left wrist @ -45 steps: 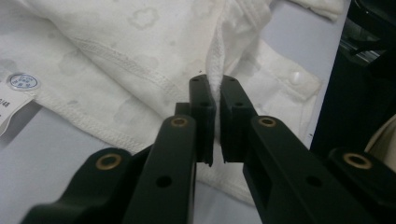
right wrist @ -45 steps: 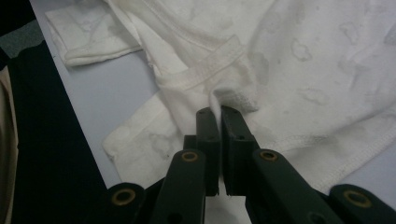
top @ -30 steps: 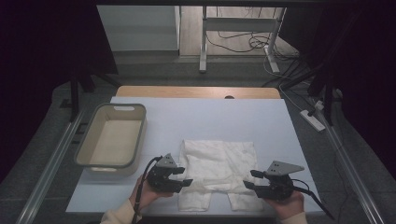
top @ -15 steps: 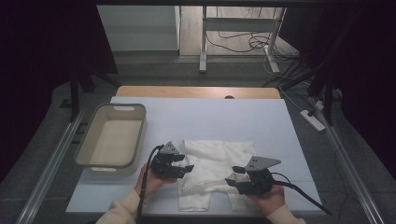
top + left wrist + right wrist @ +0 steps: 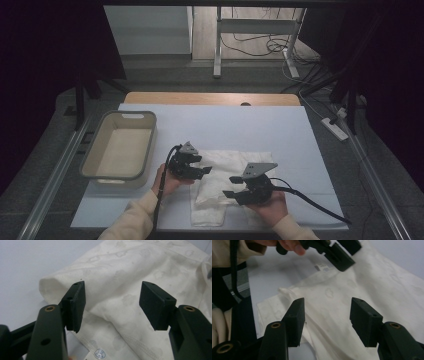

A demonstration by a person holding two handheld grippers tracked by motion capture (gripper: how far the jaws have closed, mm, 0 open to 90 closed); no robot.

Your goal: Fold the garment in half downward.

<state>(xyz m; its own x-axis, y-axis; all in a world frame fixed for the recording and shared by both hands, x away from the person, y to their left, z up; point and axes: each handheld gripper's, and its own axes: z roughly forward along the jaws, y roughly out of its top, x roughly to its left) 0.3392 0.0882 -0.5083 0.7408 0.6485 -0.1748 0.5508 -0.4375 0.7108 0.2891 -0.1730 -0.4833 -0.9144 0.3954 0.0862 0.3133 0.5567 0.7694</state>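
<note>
A white patterned garment point(image 5: 227, 167) lies flat near the front of the white table; one leg point(image 5: 207, 212) reaches toward the front edge. My left gripper point(image 5: 204, 172) hovers over the garment's left edge, its jaws open with a rolled fold of cloth point(image 5: 112, 272) beyond them. Over the garment's lower right part my right gripper point(image 5: 229, 186) points left, also open. In the right gripper view its jaws point(image 5: 327, 305) frame a raised crease of cloth point(image 5: 294, 293), and the left gripper point(image 5: 339, 255) shows at the top. Neither pair of pads presses on cloth.
A beige plastic basket point(image 5: 95, 150) stands empty at the table's left. The white table cover point(image 5: 250, 125) runs bare behind the garment. A small round label point(image 5: 100, 353) is on the cloth near my left jaws. Cables trail from both grippers toward the front edge.
My right gripper has moved left, from the garment's right edge to over it. The left gripper has moved a little away from the person. The garment's lower right now looks drawn inward.
</note>
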